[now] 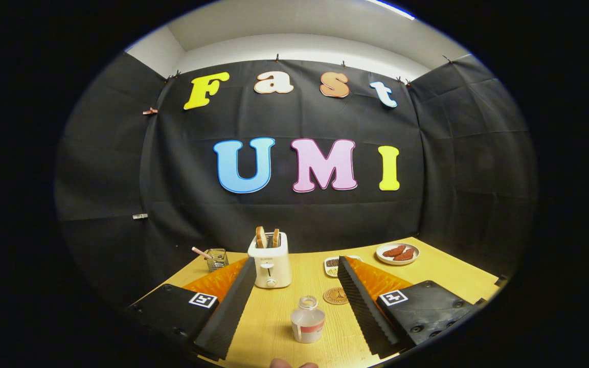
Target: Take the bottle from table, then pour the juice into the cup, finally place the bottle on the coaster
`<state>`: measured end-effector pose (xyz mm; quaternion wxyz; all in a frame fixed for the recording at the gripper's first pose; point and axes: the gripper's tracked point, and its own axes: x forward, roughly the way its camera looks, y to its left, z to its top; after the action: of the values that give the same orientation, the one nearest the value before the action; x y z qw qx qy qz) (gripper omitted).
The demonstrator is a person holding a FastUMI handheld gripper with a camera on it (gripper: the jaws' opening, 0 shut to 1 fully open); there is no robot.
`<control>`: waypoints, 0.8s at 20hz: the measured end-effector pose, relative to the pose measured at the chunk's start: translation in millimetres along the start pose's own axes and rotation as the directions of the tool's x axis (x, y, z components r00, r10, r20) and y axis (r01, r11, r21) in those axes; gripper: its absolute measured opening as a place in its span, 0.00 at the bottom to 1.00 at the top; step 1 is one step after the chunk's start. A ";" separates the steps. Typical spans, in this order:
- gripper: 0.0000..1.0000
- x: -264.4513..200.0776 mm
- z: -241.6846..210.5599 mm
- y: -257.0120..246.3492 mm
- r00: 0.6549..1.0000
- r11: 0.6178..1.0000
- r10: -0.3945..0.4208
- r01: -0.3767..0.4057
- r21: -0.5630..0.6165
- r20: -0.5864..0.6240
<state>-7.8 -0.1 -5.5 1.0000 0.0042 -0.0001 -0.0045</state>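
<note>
Ahead, between the spread gripper [294,286] fingers, an untouched bottle [307,322]; toaster [270,263] and coaster [336,296] beyond.

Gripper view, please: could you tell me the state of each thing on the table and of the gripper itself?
Gripper: fingers open, holding nothing.
Bottle: upright on the table, uncapped, between the fingers, untouched.
Coaster: flat, bare, just beyond the bottle.
Toaster: upright, two slices of toast standing up out of it.
Plate: holds two reddish-brown pieces of food.
Wire basket: upright, a stick leaning out.
Small dish: partly hidden behind a finger.
</note>
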 end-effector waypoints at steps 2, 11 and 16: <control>0.99 -0.5 -3.7 -0.1 1.000 1.000 -0.002 0.002 -0.004 -0.002; 0.98 1.2 -37.0 -7.5 0.999 0.999 -0.032 0.032 0.007 0.010; 0.98 8.4 -77.7 -10.3 0.999 0.999 -0.051 0.051 0.007 -0.006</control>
<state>0.6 -9.9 -83.2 0.9995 0.0078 0.0030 -0.0301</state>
